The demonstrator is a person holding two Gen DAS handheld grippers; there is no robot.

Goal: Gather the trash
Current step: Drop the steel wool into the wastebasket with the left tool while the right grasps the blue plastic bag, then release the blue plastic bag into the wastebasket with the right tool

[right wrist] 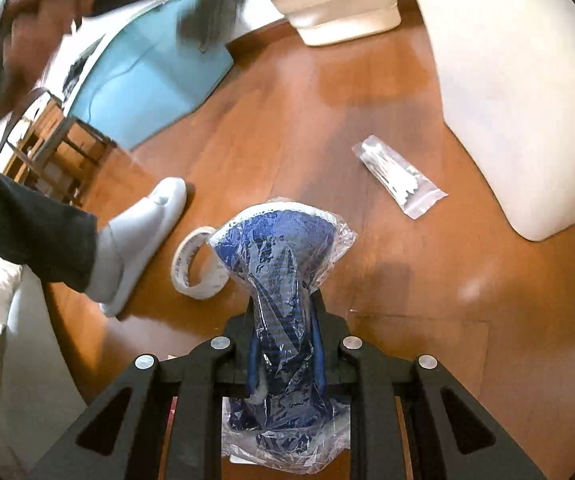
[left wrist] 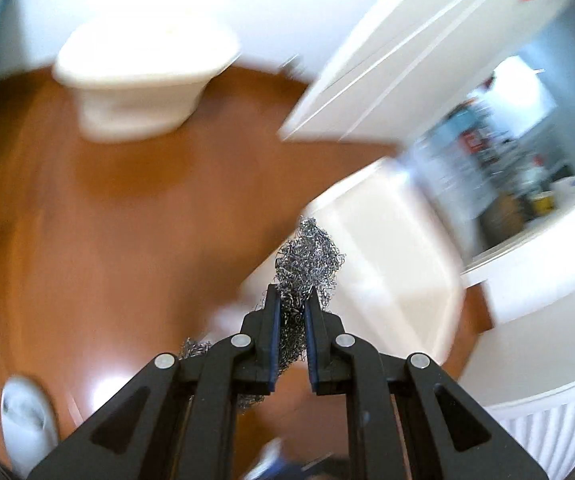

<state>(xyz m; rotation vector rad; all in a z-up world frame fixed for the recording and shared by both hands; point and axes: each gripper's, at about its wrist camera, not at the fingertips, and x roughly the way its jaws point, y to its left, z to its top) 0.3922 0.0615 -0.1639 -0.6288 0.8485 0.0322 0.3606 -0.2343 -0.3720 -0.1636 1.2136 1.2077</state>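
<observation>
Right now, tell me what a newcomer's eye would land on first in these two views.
In the left wrist view, a tangle of steel wool is pinched in the left gripper, held above the wooden floor. In the right wrist view, the right gripper clamps a blue item in clear plastic wrap. Around it on the floor lie a roll of tape, a clear zip bag and a foot in a white slipper.

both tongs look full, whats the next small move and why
Probably carry both loads to a bin, none of which shows here. The left tongs are clamped on a steel wool scrubber, the right tongs on a plastic-wrapped blue item, so the tape roll and zip bag must wait.
</observation>
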